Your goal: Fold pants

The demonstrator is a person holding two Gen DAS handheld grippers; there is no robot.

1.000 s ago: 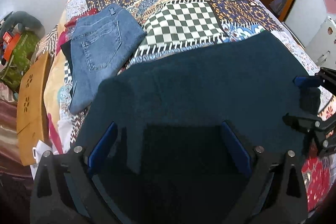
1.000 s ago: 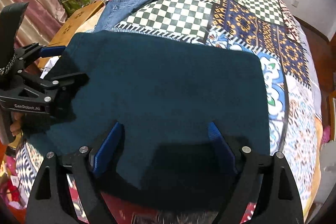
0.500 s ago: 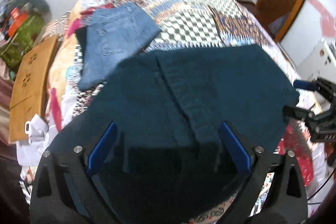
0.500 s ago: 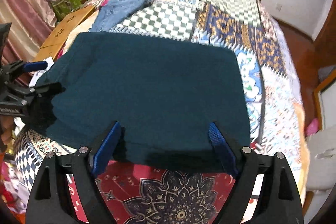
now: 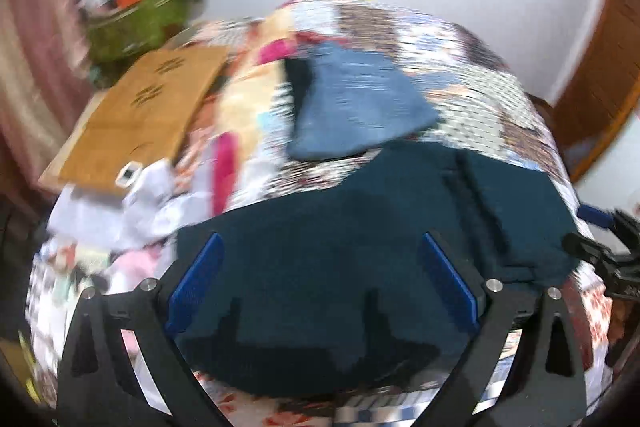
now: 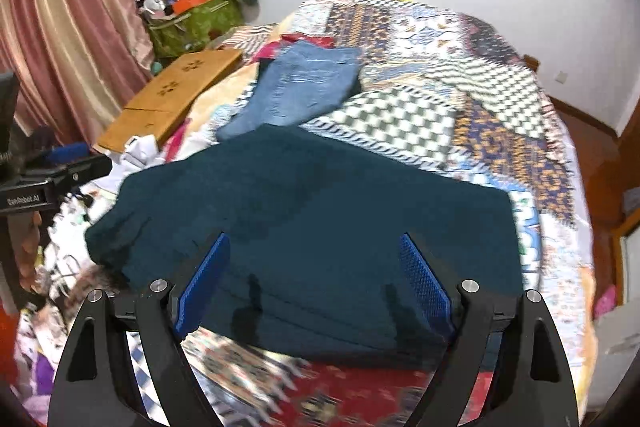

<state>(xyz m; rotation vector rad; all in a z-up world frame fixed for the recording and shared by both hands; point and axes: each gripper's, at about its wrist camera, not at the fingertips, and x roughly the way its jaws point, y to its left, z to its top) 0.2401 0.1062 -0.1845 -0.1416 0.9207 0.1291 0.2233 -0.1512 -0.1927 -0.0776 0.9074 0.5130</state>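
Grippers both wide open, nothing held. My left gripper (image 5: 320,283) hangs over the near part of the dark teal pants (image 5: 372,247), blue pads spread well apart with cloth showing between them; the left wrist view is motion-blurred, so I can't tell whether the fingers touch the fabric. My right gripper (image 6: 314,281) has the same pose, jaws spread over the near edge of the teal pants (image 6: 320,211), no cloth pinched between the pads.

Pants lie flat and folded into a broad block on the patchwork bedspread (image 6: 460,115), near edge just ahead of both grippers, with bare bedspread showing below it. In the left wrist view a raised seam or fold line runs up the right part of the fabric, and the right gripper's black frame pokes in at the far right edge beside the pants' corner. In the right wrist view the left corner of the pants is rumpled and my left gripper's frame sits off that corner, apart from the cloth.

Beyond the teal pants, folded blue jeans (image 6: 304,87) lie on the bedspread, just touching the pants' far edge. Left of the bed: wooden board (image 6: 176,95), then green bag (image 6: 192,23) piled with clutter against the curtain (image 6: 68,11).
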